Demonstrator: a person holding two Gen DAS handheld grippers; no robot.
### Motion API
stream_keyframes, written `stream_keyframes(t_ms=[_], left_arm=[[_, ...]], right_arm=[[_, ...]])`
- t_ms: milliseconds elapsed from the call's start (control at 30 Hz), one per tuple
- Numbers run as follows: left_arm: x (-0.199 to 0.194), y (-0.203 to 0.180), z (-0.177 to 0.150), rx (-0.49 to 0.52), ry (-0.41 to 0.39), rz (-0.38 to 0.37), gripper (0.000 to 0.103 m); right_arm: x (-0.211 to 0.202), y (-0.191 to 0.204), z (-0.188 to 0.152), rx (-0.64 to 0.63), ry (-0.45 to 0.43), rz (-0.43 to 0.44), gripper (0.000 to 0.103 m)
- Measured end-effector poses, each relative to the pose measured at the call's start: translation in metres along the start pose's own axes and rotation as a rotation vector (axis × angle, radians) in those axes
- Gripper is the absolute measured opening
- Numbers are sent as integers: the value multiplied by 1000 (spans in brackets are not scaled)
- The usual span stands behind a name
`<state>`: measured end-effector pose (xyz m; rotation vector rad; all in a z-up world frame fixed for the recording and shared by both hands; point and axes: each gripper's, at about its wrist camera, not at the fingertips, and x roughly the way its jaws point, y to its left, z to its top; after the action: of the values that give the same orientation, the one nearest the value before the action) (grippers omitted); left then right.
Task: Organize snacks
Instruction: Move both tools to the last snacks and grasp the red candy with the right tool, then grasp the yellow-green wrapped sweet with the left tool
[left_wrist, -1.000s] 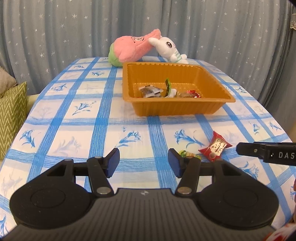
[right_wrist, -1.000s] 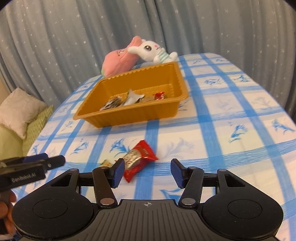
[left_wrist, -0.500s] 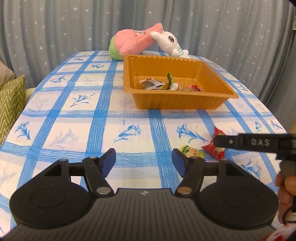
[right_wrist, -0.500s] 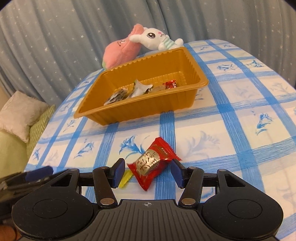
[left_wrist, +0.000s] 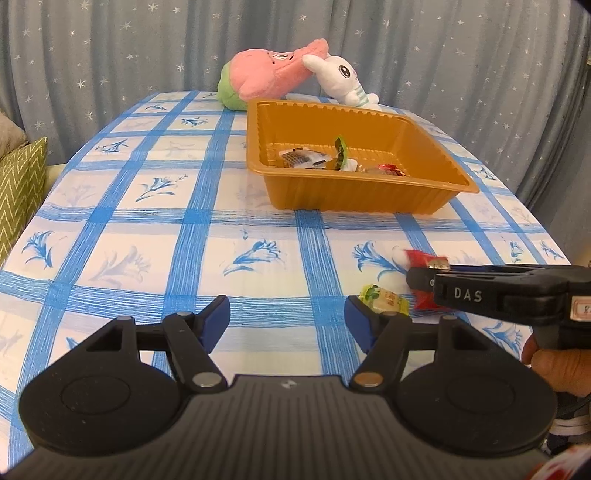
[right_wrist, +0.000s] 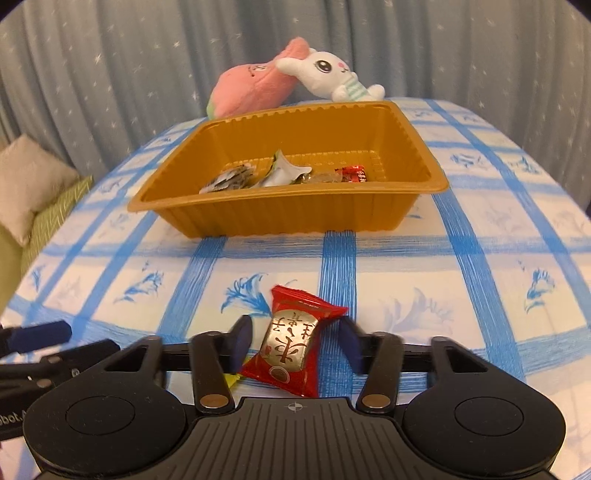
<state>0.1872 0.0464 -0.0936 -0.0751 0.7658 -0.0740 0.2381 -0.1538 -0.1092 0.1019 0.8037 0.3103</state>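
A red wrapped snack with a gold label lies on the blue-checked tablecloth, between the open fingers of my right gripper; the fingers are narrowing around it but a gap shows on each side. The snack shows partly behind the right gripper in the left wrist view. A small green-yellow snack lies just left of it, by my left gripper's right fingertip. My left gripper is open and empty above the cloth. An orange tray with several snacks stands farther back, also in the left wrist view.
A pink plush and a white rabbit plush lie behind the tray against a grey starred curtain. A green patterned cushion sits off the table's left edge. The table edge curves away at right.
My right gripper has moved forward and down so the red snack now sits between its fingers, which have narrowed. My left gripper has barely moved.
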Motion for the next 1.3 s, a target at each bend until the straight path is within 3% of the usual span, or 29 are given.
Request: stream_keyframes(t_ms=[133,433,600,833,1133,1233,1300], left_arm=[[1,-4,-1,12,2,-26,65],[12,-32,-3,135,28,-111,65],[24,-46,-5,262,50,-72,61],[43,-58,-8,407,50,-49,63],[63,-66,7,466,22,-103,63],[69,-68,12,470,26,-146,59],[73,-67,16,455,39,-177,48]], right_arm=[[-2,-1,-3,-10,-1,-5,27],[-27,-29,-2,66,-14,-50,26],[-35,-45,-3,111,-15,-65,26],[-40,-55,-1,151,-30,-56,26],[-39,-63,1,199,-32,-32,26],[-39,-66,1,210,-32,-33,26],[-38,-67,1,215,-31,-33,26]])
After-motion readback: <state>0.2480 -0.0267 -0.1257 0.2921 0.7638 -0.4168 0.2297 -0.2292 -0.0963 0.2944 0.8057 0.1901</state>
